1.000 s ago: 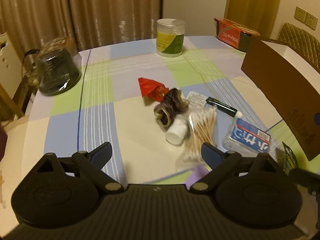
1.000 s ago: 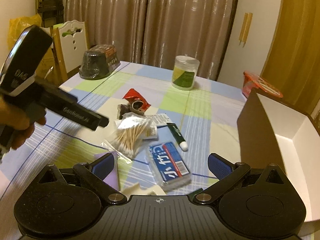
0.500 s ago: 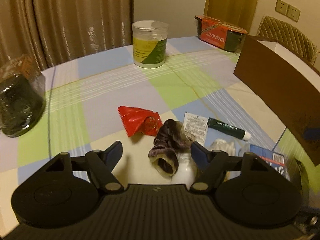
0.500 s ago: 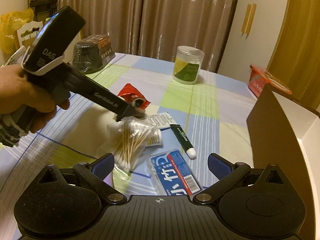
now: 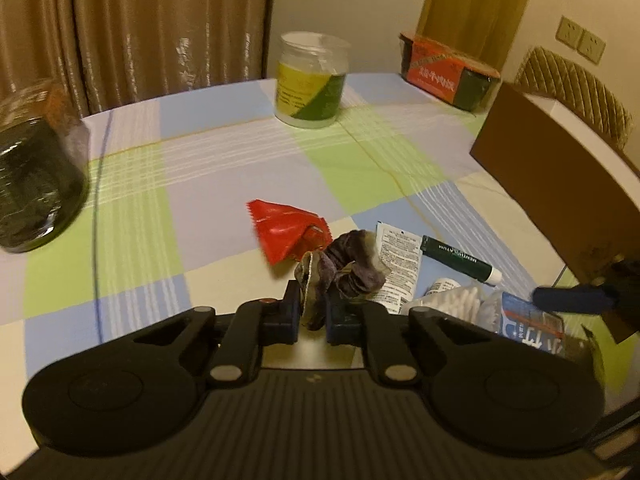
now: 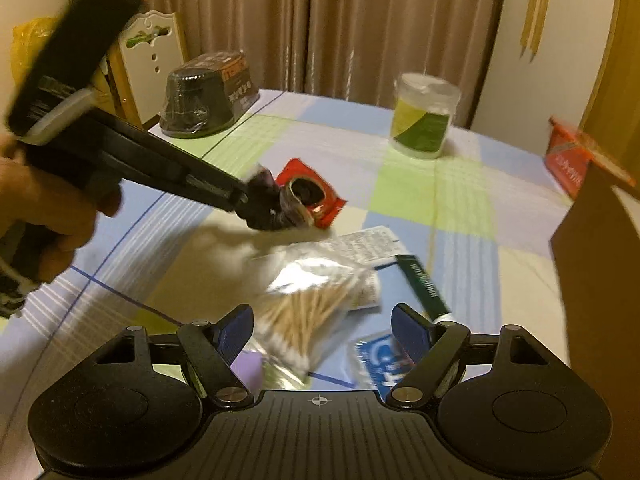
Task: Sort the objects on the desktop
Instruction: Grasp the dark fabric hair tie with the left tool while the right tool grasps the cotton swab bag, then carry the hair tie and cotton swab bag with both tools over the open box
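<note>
Early stage: left gripper [image 5: 311, 309] was clamped on the scrunchie [image 5: 344, 268]. Right gripper [image 6: 322, 330] was wide, empty, over the swab bag [image 6: 308, 308]. Box [image 5: 560, 184] right of both; pile unsorted.

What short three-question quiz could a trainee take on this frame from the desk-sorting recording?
1. True or false: the left gripper is shut on the dark velvet scrunchie.
2. Multiple choice: what lies just beyond the right gripper, whose jaws stand apart? A) a red snack packet B) a clear bag of cotton swabs C) a green-labelled jar
3. Fill in: the green tube has a ____ cap.

Key
1. True; fabric is pinched between the jaws.
2. B; the bag of cotton swabs lies there, while the red snack packet and the jar are farther back.
3. White.
</note>
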Demonstrator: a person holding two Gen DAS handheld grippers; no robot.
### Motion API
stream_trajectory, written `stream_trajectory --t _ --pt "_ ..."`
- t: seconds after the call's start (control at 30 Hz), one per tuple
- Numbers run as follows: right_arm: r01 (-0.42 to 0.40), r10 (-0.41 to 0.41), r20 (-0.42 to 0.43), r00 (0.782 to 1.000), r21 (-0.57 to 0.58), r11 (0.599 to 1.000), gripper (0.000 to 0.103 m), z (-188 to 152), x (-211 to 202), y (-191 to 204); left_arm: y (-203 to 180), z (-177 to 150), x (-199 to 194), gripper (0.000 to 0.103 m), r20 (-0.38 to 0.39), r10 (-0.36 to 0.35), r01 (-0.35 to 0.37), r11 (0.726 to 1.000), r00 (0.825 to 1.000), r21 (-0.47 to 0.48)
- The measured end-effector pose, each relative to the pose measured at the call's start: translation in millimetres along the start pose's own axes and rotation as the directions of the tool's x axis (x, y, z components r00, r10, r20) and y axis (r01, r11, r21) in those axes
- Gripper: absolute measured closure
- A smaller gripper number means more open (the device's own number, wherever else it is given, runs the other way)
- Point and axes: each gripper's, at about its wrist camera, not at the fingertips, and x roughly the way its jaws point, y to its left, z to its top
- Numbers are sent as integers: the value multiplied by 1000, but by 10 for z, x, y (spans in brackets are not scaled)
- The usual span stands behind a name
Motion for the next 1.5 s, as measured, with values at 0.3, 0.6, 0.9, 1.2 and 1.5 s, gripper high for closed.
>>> stream_trajectory --t 0.3,0.6,0.9,1.2,1.5 --pt "-17 25 -53 998 130 991 31 107 280 10 202 -161 -271 95 13 45 -44 996 999 -82" --pt "-2 14 -56 998 197 980 80 129 248 1 246 -328 -411 95 -1 73 -72 993 997 -97" --pt "-27 26 8 1000 191 981 82 167 -149 64 92 -405 -622 95 15 77 -75 993 997 -89" --pt "-6 -3 57 998 164 986 82 63 -598 78 -223 -536 -917 96 38 58 -54 993 998 -102" --pt "-46 34 93 995 131 990 82 -202 -1126 -187 -752 -713 -1273 96 59 115 -107 987 992 -121"
